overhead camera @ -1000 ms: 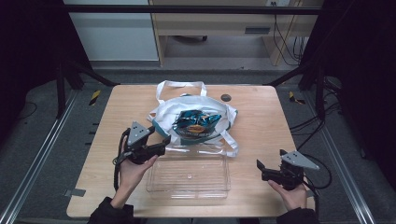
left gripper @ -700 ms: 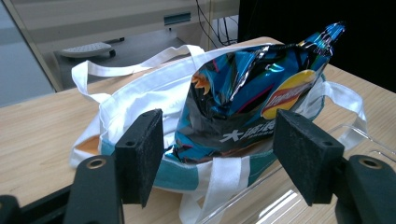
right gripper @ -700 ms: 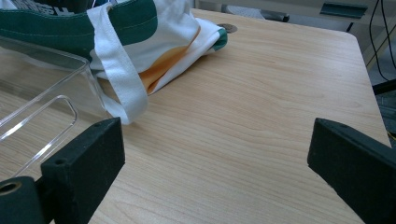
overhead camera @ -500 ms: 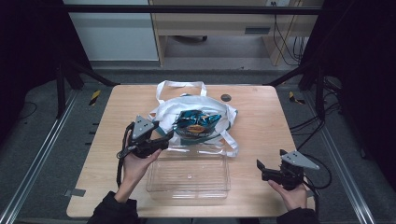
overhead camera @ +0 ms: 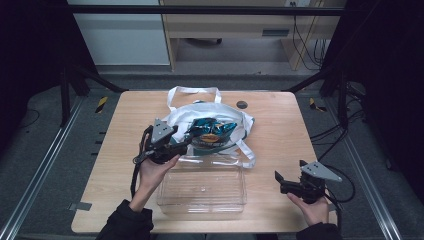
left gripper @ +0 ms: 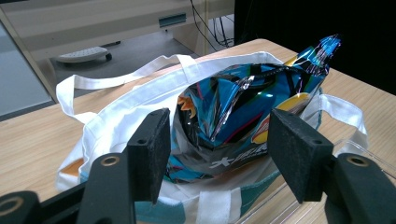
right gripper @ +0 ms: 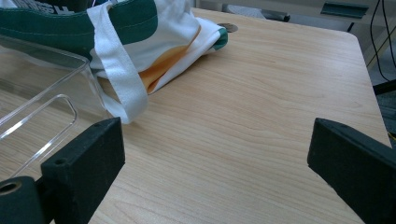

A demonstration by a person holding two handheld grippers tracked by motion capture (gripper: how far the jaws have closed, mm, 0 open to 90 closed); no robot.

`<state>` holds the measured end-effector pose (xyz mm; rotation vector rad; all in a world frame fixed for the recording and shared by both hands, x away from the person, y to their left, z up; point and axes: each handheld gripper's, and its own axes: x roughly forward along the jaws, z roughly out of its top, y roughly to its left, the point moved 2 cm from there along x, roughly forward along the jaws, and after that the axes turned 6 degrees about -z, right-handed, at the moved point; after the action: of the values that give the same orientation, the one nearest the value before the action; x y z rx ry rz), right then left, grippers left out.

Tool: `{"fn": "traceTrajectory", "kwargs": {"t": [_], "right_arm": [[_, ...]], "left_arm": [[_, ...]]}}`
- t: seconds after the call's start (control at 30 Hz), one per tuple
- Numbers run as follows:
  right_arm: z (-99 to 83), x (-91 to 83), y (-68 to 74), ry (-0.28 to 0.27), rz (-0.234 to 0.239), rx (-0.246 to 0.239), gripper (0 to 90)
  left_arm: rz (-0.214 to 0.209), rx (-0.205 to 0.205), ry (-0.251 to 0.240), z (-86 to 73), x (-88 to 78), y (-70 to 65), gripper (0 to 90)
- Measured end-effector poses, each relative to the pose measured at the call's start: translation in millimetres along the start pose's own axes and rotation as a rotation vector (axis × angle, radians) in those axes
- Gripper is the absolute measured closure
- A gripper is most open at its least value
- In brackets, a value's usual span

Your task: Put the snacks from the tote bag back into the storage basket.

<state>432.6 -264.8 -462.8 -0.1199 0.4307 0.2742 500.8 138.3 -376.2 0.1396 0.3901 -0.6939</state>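
A white tote bag (overhead camera: 235,117) (left gripper: 116,116) with green trim lies on the wooden table (overhead camera: 280,125), its mouth toward the near side. A shiny blue snack bag (overhead camera: 212,131) (left gripper: 243,116) sticks out of it. My left gripper (overhead camera: 184,146) (left gripper: 217,149) stands open just short of the snack bag, one jaw on each side of its lower end, nothing pinched. A clear plastic box (overhead camera: 202,185) (right gripper: 32,107) sits in front of the tote. My right gripper (overhead camera: 279,181) (right gripper: 215,172) is open near the table's front right, above bare wood.
The tote's white straps (overhead camera: 192,92) (right gripper: 119,74) trail toward the back and over the box's right corner. A small dark round disc (overhead camera: 242,104) (right gripper: 227,27) lies on the table behind the tote. Dark frame posts stand at both sides.
My left gripper has moved right and forward, up to the snack bag at the tote's mouth. The right gripper has stayed put.
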Motion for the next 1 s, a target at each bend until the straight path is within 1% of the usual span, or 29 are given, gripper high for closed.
{"fn": "traceTrajectory", "kwargs": {"t": [0.23,0.3,0.37,0.4,0.43,0.5,0.6,0.67,0.87,1.0], "right_arm": [[0.0,0.0,0.1,0.001,0.001,0.001,4.5],[0.0,0.2,0.0,0.001,0.001,0.001,4.5],[0.0,0.2,0.0,0.001,0.001,0.001,4.5],[0.0,0.3,0.0,0.001,0.001,0.001,4.5],[0.0,0.2,0.0,0.001,0.002,0.002,4.5],[0.1,0.2,-0.1,0.0,0.002,0.001,4.5],[0.1,0.2,-0.1,-0.001,0.002,0.001,4.6],[0.1,0.2,-0.2,0.0,0.002,0.002,4.5],[0.0,0.3,0.0,0.001,0.003,0.002,4.6],[0.0,0.4,0.1,0.003,0.003,0.003,4.6]], "left_arm": [[-0.003,0.005,0.0,5.1,7.8,-2.8,43.4],[-0.001,0.01,0.013,6.3,10.5,-2.6,45.7],[0.0,0.012,0.015,6.6,11.4,-2.6,46.5],[0.001,0.021,0.018,7.1,12.1,-2.3,47.6],[0.0,0.024,0.021,7.3,13.1,-2.7,51.0],[0.003,0.033,0.029,7.8,15.4,-2.9,52.3],[0.004,0.034,0.04,8.0,17.3,-2.7,53.4],[0.009,0.026,0.043,7.8,20.6,-1.9,54.7],[0.013,0.028,0.056,6.4,25.4,-0.2,57.3],[0.008,0.023,0.059,5.2,28.4,0.5,60.5]]}}
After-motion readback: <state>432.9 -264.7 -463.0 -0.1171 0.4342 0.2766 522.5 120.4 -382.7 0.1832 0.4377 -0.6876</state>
